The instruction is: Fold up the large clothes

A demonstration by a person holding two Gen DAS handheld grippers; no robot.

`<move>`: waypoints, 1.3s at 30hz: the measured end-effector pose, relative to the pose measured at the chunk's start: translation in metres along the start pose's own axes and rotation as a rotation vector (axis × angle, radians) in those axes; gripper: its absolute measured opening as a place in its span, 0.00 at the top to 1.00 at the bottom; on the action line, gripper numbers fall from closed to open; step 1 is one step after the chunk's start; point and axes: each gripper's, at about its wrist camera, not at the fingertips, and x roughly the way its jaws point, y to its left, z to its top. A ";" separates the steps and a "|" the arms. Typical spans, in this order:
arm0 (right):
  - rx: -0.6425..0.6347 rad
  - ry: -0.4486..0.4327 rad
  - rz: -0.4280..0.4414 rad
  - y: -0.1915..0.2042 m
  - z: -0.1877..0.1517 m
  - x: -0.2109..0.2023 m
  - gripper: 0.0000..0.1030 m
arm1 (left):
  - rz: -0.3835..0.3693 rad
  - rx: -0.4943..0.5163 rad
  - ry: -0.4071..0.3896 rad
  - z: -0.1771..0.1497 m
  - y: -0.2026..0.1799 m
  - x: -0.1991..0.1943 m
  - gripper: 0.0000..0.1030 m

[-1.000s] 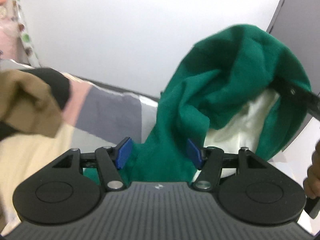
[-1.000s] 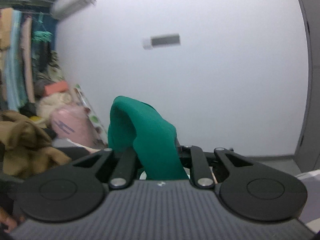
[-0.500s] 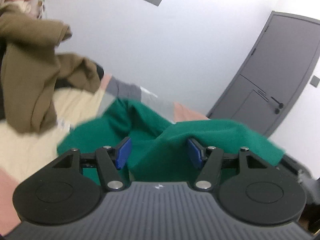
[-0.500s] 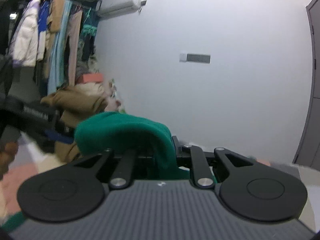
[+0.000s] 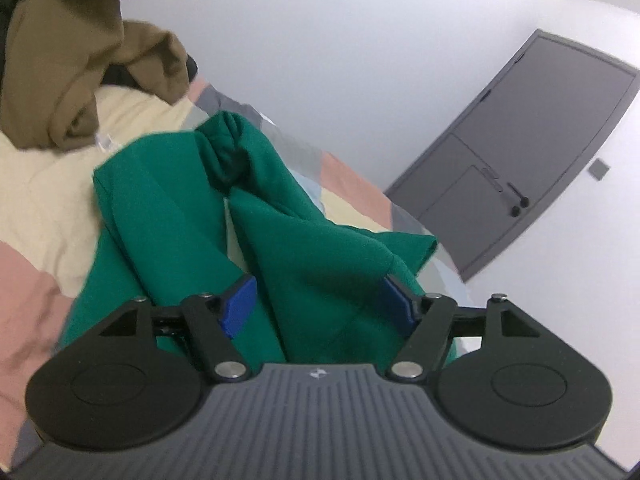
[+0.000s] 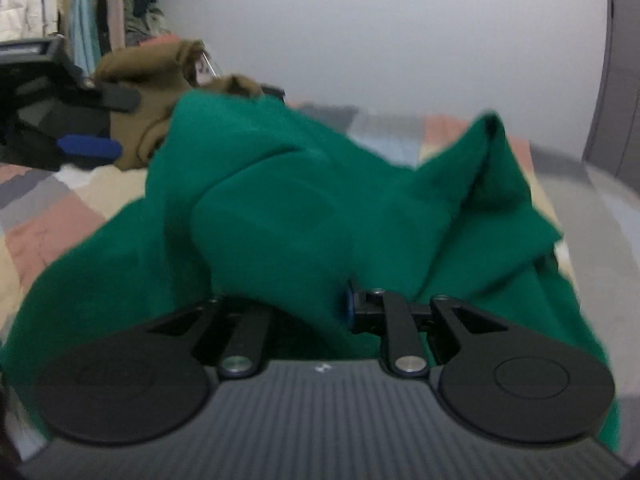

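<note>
A crumpled green fabric garment (image 5: 168, 216) is seen spread across the middle of both views, draped over a pastel patchwork bedspread (image 5: 36, 184). The left gripper (image 5: 316, 308) is held open, blue pads apart, cloth bunched between them. The right gripper (image 6: 288, 312) is clamped on a green fold. An olive-brown garment (image 5: 60, 60) is heaped at upper left.

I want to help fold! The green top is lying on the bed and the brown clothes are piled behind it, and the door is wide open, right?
Almost. The grey door is shut, as the left wrist view shows. The green top does lie on the bed, with the brown clothes piled behind it.
</note>
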 end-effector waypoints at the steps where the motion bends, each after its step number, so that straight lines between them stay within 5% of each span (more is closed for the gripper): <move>1: 0.024 0.009 0.004 -0.003 0.000 0.000 0.81 | -0.010 -0.013 0.012 0.000 0.004 0.002 0.27; 4: 0.140 0.037 0.031 -0.012 -0.002 -0.006 0.73 | -0.027 -0.059 0.013 0.002 0.014 0.010 0.27; 6: 0.211 0.033 0.061 -0.019 -0.008 -0.017 0.53 | -0.055 -0.104 0.006 0.006 0.019 0.015 0.21; 14: 0.350 -0.171 0.123 -0.037 -0.003 -0.058 0.21 | -0.108 -0.192 0.040 0.012 0.025 0.043 0.20; 22: 0.417 -0.270 0.217 -0.043 0.008 -0.043 0.21 | -0.071 -0.216 0.085 0.005 0.036 0.071 0.20; 28: 0.285 -0.187 0.207 -0.017 0.036 0.001 0.21 | -0.026 -0.166 0.056 0.012 0.038 0.071 0.20; 32: 0.166 -0.116 0.179 0.014 0.045 0.033 0.23 | -0.028 -0.178 0.031 0.016 0.045 0.061 0.20; 34: 0.078 -0.090 0.161 0.030 0.043 0.040 0.41 | -0.025 -0.173 0.023 0.017 0.046 0.056 0.20; 36: -0.013 -0.100 0.152 0.043 0.039 0.037 0.70 | -0.028 -0.180 0.021 0.017 0.048 0.051 0.20; 39: -0.045 -0.102 0.202 0.050 0.035 0.026 0.82 | -0.048 -0.182 0.018 0.018 0.046 0.046 0.20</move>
